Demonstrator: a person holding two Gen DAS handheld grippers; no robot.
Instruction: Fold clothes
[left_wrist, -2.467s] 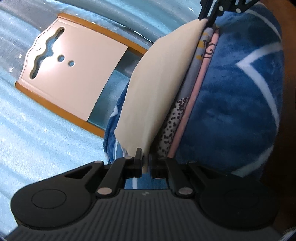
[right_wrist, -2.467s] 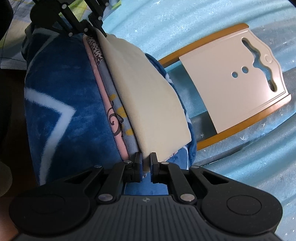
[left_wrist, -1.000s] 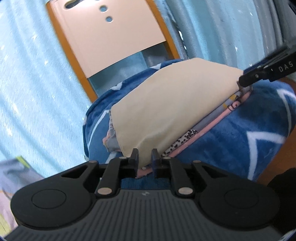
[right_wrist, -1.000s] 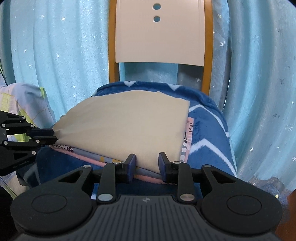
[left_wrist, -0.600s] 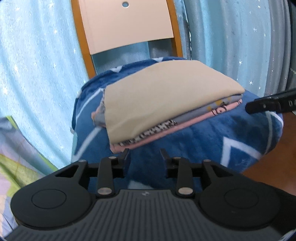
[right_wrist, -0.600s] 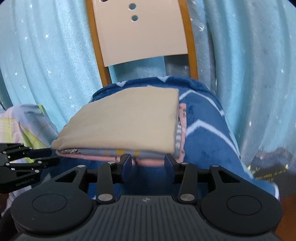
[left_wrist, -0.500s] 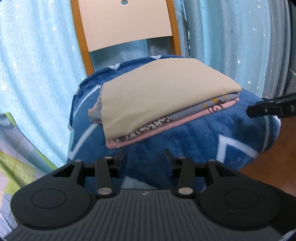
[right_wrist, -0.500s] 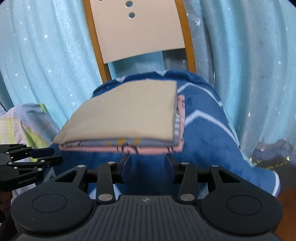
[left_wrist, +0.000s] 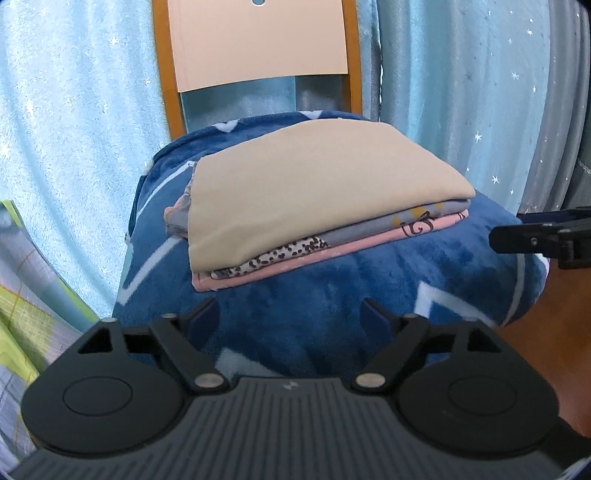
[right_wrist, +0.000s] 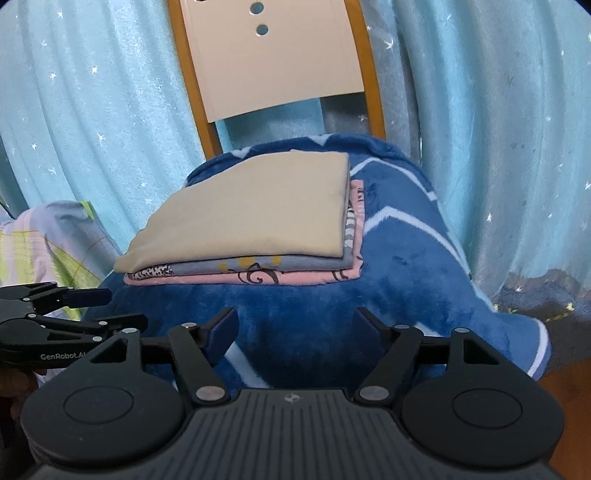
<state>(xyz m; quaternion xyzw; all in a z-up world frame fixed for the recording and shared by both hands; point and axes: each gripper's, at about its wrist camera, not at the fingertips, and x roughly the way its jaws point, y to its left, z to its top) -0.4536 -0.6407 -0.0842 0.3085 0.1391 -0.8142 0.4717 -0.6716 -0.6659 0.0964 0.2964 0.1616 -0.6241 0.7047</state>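
Observation:
A stack of folded clothes lies on a chair seat draped in a blue fleece blanket (left_wrist: 332, 295) (right_wrist: 406, 266). A beige folded garment (left_wrist: 306, 188) (right_wrist: 258, 210) tops the stack, over a grey patterned piece (right_wrist: 266, 266) and a pink one (left_wrist: 332, 254) (right_wrist: 240, 278). My left gripper (left_wrist: 288, 310) hangs in front of the stack, its jaws opening, nothing between them. My right gripper (right_wrist: 295, 317) does the same, apart from the clothes. Each gripper shows at the edge of the other's view: the right gripper (left_wrist: 539, 236), the left gripper (right_wrist: 107, 306).
The chair's backrest (left_wrist: 258, 40) (right_wrist: 273, 62) has a pale panel in an orange wooden frame. Light blue star-print curtains (right_wrist: 92, 122) hang behind. A pastel checked cloth (left_wrist: 26, 302) (right_wrist: 44, 240) lies at the left. Brown floor (left_wrist: 532, 325) shows at the right.
Both grippers let go of the beige garment, backed away from the stack and spread their jaws wide. The stack now lies flat on the chair.

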